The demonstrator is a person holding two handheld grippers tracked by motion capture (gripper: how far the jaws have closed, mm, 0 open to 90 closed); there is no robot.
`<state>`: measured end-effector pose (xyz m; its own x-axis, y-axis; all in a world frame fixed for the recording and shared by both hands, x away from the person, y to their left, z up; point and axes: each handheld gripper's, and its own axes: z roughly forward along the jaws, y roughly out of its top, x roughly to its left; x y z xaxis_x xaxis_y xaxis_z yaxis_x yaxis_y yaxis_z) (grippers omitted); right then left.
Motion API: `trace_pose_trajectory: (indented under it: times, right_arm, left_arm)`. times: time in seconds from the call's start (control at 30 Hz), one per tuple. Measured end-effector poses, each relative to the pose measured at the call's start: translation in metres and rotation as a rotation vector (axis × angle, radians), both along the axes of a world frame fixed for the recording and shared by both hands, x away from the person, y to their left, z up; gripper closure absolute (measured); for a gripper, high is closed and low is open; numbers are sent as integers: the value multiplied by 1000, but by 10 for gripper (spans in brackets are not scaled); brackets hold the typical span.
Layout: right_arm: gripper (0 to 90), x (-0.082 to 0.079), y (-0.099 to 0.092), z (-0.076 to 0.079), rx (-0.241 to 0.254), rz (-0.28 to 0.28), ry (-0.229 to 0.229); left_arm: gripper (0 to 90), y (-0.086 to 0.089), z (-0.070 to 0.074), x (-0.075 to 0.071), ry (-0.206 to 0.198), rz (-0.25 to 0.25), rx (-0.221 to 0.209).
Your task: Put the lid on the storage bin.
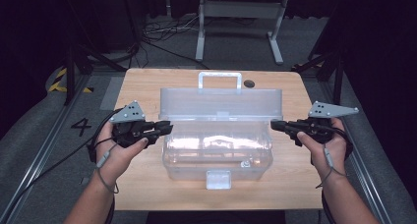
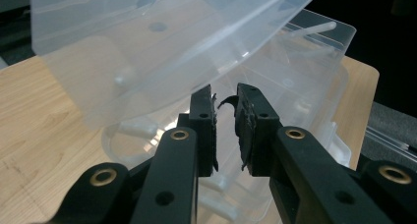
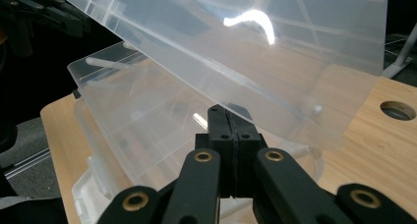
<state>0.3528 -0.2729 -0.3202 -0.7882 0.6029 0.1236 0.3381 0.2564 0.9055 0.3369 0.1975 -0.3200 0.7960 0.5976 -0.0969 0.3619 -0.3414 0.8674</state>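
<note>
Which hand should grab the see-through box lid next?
Probably the left gripper: its jaws stand slightly apart at the lid's edge. The right gripper is also close, but its jaws are shut.

Wooden table (image 1: 147, 86), round hole (image 1: 249, 83) at far edge; white stand (image 1: 241, 10) behind.

Place: a lab or test room, not a home.
Table: one small wood table (image 1: 147, 184) stands alone in the middle.
Floor: grey carpet (image 1: 39, 135) with a black number 4 (image 1: 81, 126) on it and yellow and black tape (image 1: 61, 81).
Wires: black cables (image 1: 162, 35) lie in loops on the floor behind the table.
Frames: dark metal rails (image 1: 74, 62) and a white stand (image 1: 241, 17) stand around.
Light: the room is dark at the sides.
</note>
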Motion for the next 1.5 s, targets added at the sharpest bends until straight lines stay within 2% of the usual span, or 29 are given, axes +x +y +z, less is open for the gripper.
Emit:
trace_pose_trajectory:
  times: [0.07, 0.13, 0.23, 0.3, 0.47, 0.57, 0.83, 0.9, 0.97, 1.07, 1.17, 1.43, 1.5]
  right_arm:
    - [900, -2, 0, -3, -8, 6, 4]
    - [900, -5, 0, -5, -11, -2, -16]
    - [900, -8, 0, -7, 5, 3, -19]
    - [900, -11, -1, -10, 37, -1, -18]
    - [900, -11, -3, -12, 51, 1, -6]
    - [900, -10, -3, -11, 23, 0, -11]
    - [900, -14, -4, -10, -2, 13, 17]
    - [900, -16, -6, -10, -25, 25, 29]
    - [900, -17, -6, -10, -28, 28, 36]
    - [900, -17, -6, -12, -44, 38, 48]
    - [900, -17, -6, -14, -55, 40, 59]
    - [900, -19, -7, -17, -92, 55, 89]
    - [900, -19, -7, -18, -101, 60, 94]
  left_arm:
    - [787, 1, -1, -1, 9, 6, 0]
    - [784, 1, -1, -2, 5, 12, 5]
    - [787, 1, -2, -3, 15, 11, 11]
    - [789, 0, -2, -3, 10, 14, 13]
    - [794, 0, -3, -5, 23, 18, 5]
    - [795, 1, -3, -5, 23, 18, 6]
    - [792, 0, -6, -7, 28, 10, 38]
    - [791, -2, -8, -9, 44, 7, 50]
    - [791, -2, -8, -9, 45, 6, 66]
    - [785, -3, -9, -11, 68, 1, 69]
    - [783, -3, -11, -12, 72, 5, 79]
    - [794, -3, -14, -13, 124, -10, 104]
    - [802, -3, -14, -13, 128, -9, 124]
